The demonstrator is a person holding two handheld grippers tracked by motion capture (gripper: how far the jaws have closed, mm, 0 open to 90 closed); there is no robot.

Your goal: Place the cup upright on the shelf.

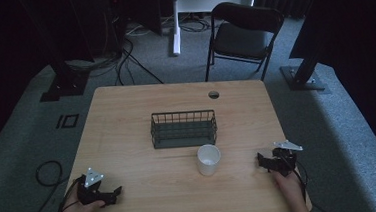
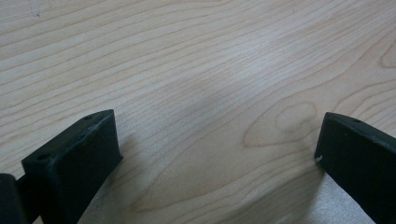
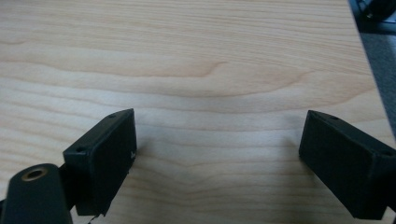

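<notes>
A white cup [image 1: 209, 159] stands upright on the wooden table [image 1: 127, 120], just in front of a dark wire basket [image 1: 183, 128]. My left gripper [image 1: 117, 192] rests at the table's near left corner, held by a hand, well left of the cup. In the left gripper view the left gripper [image 2: 217, 140] is open, with bare wood between its jaws. My right gripper [image 1: 261, 162] lies near the right edge, to the right of the cup. Its jaws also stand wide apart in the right gripper view, where the right gripper [image 3: 219, 137] has nothing between them.
A round cable hole [image 1: 214, 94] sits near the table's far edge. Behind the table stand a black folding chair [image 1: 243, 34] and a white stand [image 1: 176, 21]. Cables lie on the grey floor [image 1: 48, 173] to the left.
</notes>
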